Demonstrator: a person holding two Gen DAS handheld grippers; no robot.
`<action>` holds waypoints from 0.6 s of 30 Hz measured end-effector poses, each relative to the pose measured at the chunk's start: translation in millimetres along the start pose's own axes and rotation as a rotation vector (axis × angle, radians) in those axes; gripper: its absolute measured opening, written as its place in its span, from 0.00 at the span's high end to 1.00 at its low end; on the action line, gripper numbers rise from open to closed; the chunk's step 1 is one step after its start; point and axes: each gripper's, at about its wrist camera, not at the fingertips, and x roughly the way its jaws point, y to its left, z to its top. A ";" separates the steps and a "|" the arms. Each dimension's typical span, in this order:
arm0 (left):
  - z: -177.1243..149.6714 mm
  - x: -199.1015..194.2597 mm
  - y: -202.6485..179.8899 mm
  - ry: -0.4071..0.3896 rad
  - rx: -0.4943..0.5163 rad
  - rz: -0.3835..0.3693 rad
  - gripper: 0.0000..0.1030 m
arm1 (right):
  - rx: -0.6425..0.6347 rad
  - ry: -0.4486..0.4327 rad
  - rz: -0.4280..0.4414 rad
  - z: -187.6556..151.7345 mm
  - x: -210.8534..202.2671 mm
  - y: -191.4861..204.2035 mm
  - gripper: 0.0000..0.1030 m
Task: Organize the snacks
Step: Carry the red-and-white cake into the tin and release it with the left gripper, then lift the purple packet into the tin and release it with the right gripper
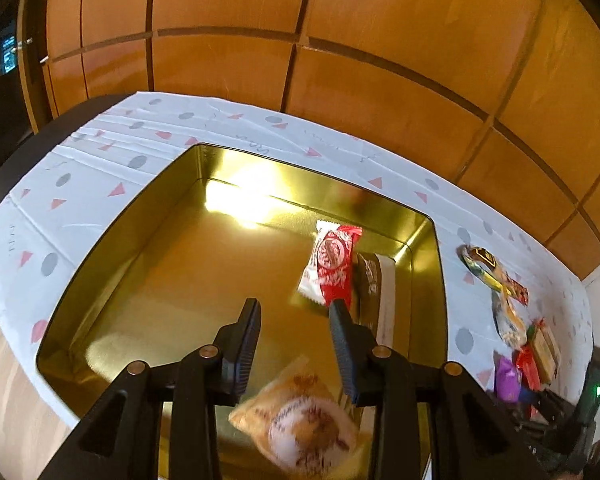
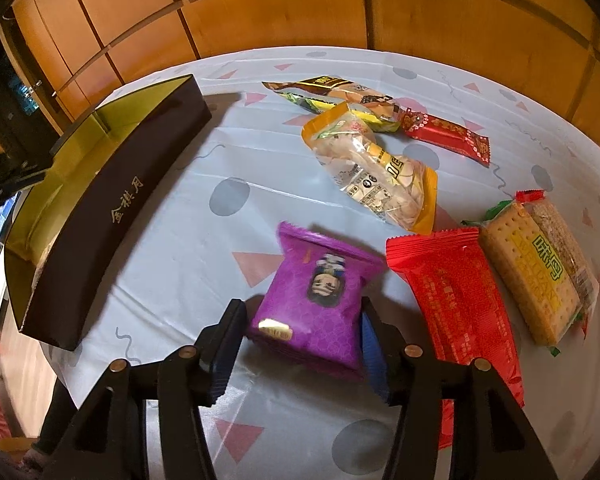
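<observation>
Your right gripper (image 2: 302,340) had its fingers (image 2: 228,344) on either side of the purple snack packet (image 2: 320,300), which lay on the table (image 2: 180,216) near its front edge; the fingers pressed the packet's sides, so they looked clamped on it. Just to its right lay a red wrapped bar (image 2: 456,304), and touching that bar's far side, a clear pack of crackers (image 2: 540,268). Farther toward the back edge sat a clear-and-yellow bag of nuts (image 2: 376,168), a brown-and-yellow packet (image 2: 332,88) and a small red packet (image 2: 448,136), the three overlapping in a loose heap. At the table's left side stood the dark tin box (image 2: 112,208) with gold characters on its wall.

Your left gripper (image 1: 294,312) hung over the gold interior of that tin (image 1: 172,264), its fingers apart and holding nothing. Below them an orange-and-white round pastry packet (image 1: 300,420) appeared blurred, near the tin's front wall. By the tin's right wall lay a red-and-white wafer packet (image 1: 332,264), partly resting on a brown-and-white bar (image 1: 374,284).
</observation>
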 end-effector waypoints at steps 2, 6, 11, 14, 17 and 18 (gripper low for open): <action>-5.3 -7.8 -0.4 -0.016 0.012 0.007 0.65 | 0.001 0.005 -0.001 0.6 0.5 1.4 0.40; -13.7 -19.4 -1.2 -0.031 0.028 0.010 0.65 | -0.010 0.021 -0.010 2.3 2.5 9.2 0.28; -24.2 -26.7 2.3 -0.033 0.025 0.014 0.65 | 0.100 0.027 0.057 7.1 0.5 -1.3 0.24; -29.2 -28.2 4.1 -0.037 0.034 0.031 0.65 | 0.103 0.017 0.019 3.9 -1.5 -0.2 0.32; -34.2 -31.2 5.7 -0.045 0.037 0.033 0.65 | 0.054 0.005 -0.058 -0.8 -3.5 6.5 0.47; -35.9 -31.4 5.9 -0.042 0.039 0.030 0.65 | 0.050 0.003 -0.062 -1.9 -3.6 7.0 0.47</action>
